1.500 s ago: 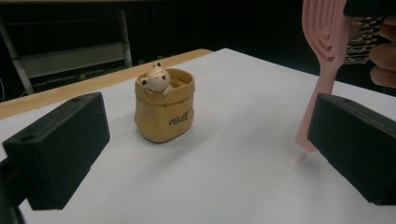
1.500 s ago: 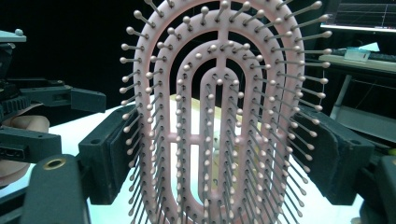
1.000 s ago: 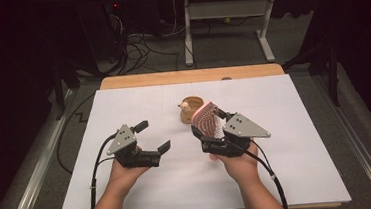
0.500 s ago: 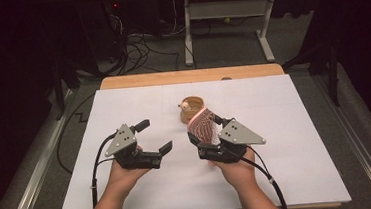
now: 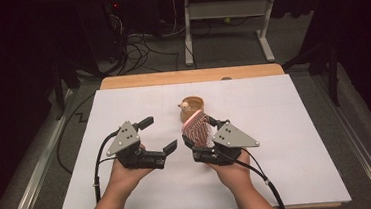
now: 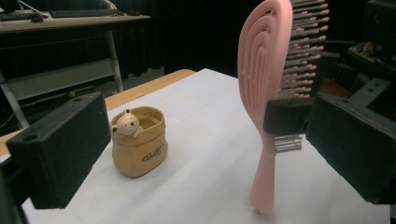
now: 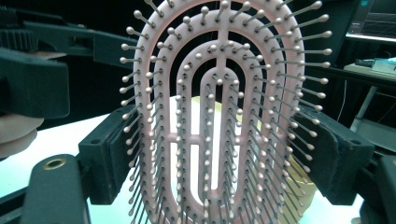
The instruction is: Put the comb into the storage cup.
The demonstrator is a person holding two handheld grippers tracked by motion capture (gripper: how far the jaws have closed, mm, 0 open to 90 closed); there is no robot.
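Observation:
A pink hairbrush (image 5: 198,127) stands upright, its handle tip resting on the white table sheet (image 5: 285,126). My right gripper (image 5: 200,132) is shut on the sides of the brush head (image 7: 219,116), one pad on each edge, bristles facing its camera. In the left gripper view the brush (image 6: 261,84) rises at the right. My left gripper (image 5: 159,134) is held above the sheet just left of the brush, open, with nothing between its jaws. A small tan pot with a bear figure (image 5: 191,107) (image 6: 139,140) sits just behind the brush.
The white sheet covers most of a wooden table (image 5: 191,76). Cables (image 5: 98,166) trail from both grippers toward the near edge. Behind the table are a metal desk frame (image 5: 228,36) and floor cables (image 5: 139,48).
My right gripper, with the brush in it, has shifted slightly left and toward the near edge. The left gripper has lifted a little.

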